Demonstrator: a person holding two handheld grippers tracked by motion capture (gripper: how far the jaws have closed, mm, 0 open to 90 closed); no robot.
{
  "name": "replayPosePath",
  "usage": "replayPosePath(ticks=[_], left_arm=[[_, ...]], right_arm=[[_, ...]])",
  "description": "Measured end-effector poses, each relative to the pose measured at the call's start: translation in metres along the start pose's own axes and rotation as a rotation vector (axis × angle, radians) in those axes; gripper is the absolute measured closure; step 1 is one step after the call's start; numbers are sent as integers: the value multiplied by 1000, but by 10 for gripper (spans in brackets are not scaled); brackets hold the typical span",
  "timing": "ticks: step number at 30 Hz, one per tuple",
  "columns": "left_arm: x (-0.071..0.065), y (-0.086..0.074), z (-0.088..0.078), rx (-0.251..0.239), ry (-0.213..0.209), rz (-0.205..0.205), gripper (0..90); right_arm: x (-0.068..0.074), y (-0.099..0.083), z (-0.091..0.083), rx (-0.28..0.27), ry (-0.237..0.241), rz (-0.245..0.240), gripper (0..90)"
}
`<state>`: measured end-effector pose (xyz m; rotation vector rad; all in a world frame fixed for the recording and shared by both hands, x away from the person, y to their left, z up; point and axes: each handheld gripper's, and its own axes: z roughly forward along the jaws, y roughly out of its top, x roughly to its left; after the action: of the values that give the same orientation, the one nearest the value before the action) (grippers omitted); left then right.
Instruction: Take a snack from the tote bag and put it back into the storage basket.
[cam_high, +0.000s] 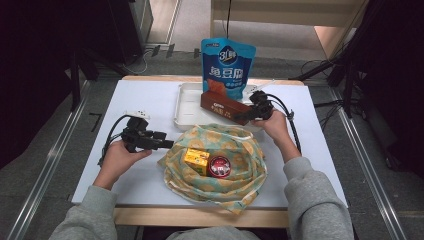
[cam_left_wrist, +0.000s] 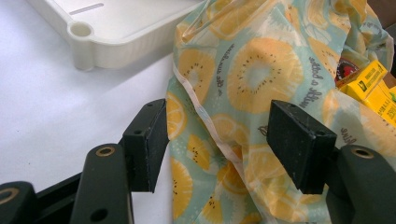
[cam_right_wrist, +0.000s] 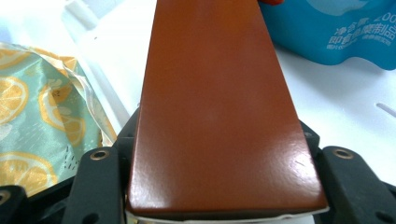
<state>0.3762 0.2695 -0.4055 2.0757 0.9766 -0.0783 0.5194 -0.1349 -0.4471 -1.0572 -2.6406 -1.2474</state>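
Right tool clamps the long brown cardboard box by its near end over the white plastic tray, long axis running far-left, while left tool gapes wide beside the lemon-print cloth bag, near-left.

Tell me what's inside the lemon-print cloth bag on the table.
Inside the open lemon-print bag sit a yellow box and a round red-lidded tin, side by side. The folded cloth covers whatever may lie beneath or around them, so anything else in there can't be seen.
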Motion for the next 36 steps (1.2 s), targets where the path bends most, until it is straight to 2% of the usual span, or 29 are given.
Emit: replayPosePath(ticks=[5, 13, 24, 27, 30, 36], left_arm=[[0, 0, 0, -1, -1, 0, 389], [0, 0, 0, -2, -1, 0, 389], [0, 0, 0, -3, -1, -2, 389], [0, 0, 0, -4, -1, -4, 389], [0, 0, 0, -5, -1, -3, 389], [0, 0, -1, -6, 2, -5, 390]], right_arm=[[1, 1, 0, 1, -31, -15, 431], [0, -1, 5, 15, -39, -23, 423], [-4, -5, 9, 51, -28, 18, 356], [-4, -4, 7, 44, -24, 30, 335], [-4, -3, 3, 25, -19, 22, 331], [0, 0, -7, -4, -41, 11, 342]])
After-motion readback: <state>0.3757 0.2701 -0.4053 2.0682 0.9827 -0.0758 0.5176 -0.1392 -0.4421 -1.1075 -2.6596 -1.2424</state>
